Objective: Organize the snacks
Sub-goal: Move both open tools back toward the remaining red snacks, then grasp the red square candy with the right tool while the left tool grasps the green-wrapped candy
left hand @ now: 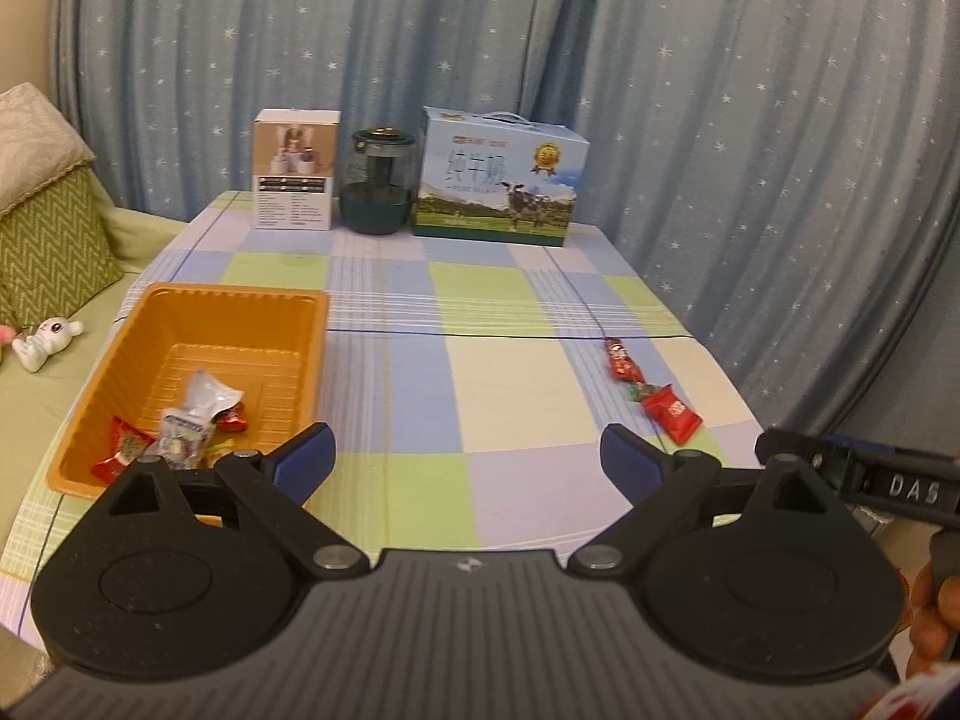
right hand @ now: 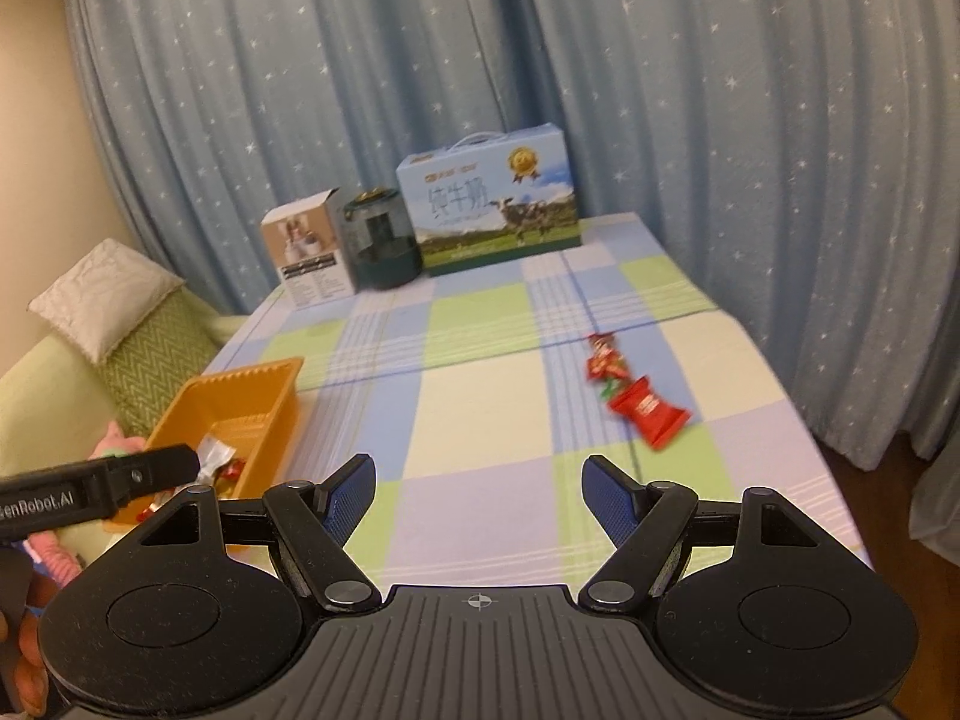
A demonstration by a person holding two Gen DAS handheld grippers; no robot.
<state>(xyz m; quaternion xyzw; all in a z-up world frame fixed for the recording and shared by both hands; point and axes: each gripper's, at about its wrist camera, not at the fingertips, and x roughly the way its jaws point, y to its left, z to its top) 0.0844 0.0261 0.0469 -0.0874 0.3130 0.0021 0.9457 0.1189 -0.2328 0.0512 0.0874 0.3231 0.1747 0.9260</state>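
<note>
Behind both wide-apart tongs (left hand: pixel 468 456) (right hand: pixel 479 498): milk box (left hand: pixel 501 177), jar (left hand: pixel 377 183); nothing held.

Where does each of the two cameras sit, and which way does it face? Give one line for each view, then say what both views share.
Left wrist: sits on the left gripper, facing along its open fingers over the checked table toward the curtain; the orange tray is at left, and the person's fingers show at lower right.
Right wrist: sits on the right gripper, facing the same way from further right; its fingers are open too.
Shared: tray, red snack packets, milk box, dark jar, small white box.
</note>
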